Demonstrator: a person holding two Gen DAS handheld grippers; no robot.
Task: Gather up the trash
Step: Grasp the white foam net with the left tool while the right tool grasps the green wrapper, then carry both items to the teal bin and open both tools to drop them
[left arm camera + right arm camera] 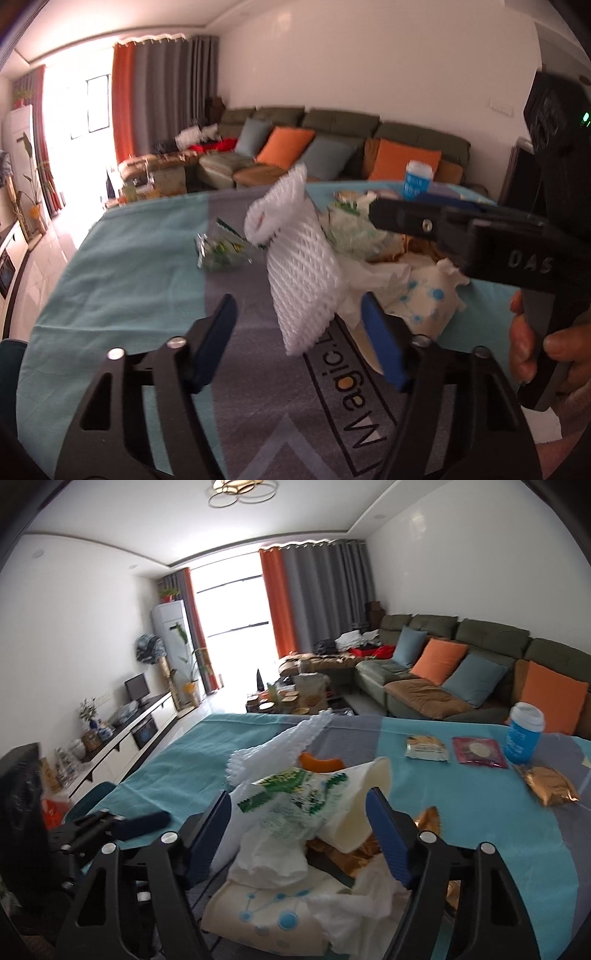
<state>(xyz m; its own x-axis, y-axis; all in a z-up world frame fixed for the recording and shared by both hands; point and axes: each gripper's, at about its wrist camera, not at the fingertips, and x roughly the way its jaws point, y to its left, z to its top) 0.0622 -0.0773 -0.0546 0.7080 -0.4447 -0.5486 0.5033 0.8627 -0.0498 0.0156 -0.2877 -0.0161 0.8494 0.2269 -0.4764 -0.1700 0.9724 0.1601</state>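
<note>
L gripper (299, 325) open, foam net (295, 258) between | R gripper (299, 819) open over trash pile (295, 849), contact unclear

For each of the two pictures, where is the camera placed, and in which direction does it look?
Left wrist view: on the left tool, looking across the table at the white foam net, sofa behind; the right tool and a hand show at right.
Right wrist view: on the right tool, above the trash pile with the green printed bag, facing the window; the left tool shows at lower left.
Shared: foam net, trash pile, blue cup, sofa, curtains.
</note>
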